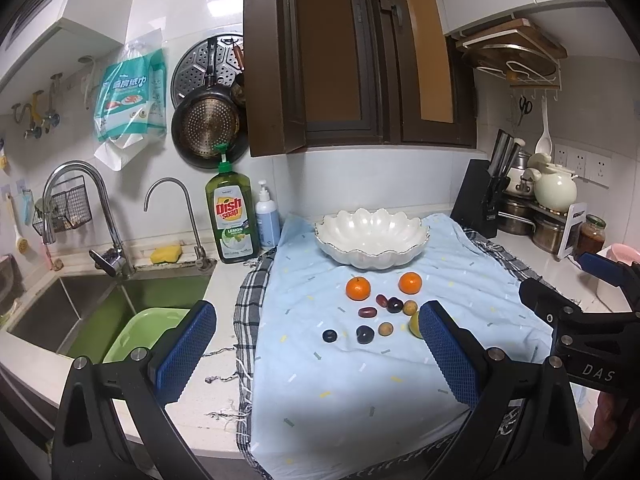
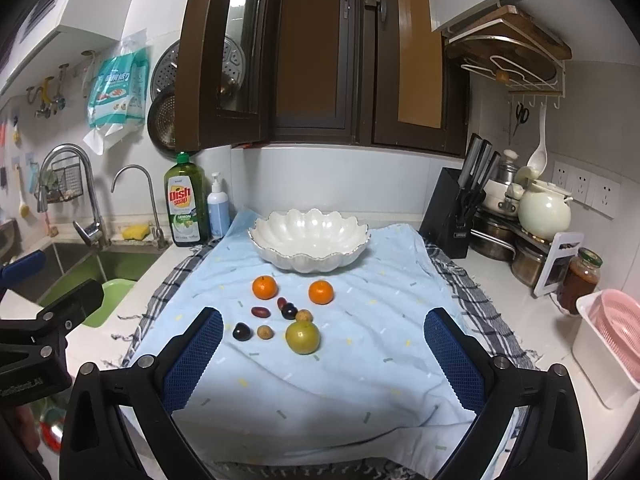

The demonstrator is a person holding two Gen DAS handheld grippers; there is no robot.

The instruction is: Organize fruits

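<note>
Matte black frames on both tools, silver round screws dotted along the arms. Left gripper (image 1: 316, 354): blue diamond-textured pads (image 1: 182, 354) on the fingers. Right gripper (image 2: 324, 356): same blue knurled pads (image 2: 192, 360), same black brackets. White "DAS" lettering on the right tool's body at four o'clock in the left view. Reddish skin glimpsed at five o'clock there.

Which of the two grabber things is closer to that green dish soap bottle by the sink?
Left. The left gripper sits on the sink side, nearer the dish soap bottle; the right gripper is farther right.
</note>
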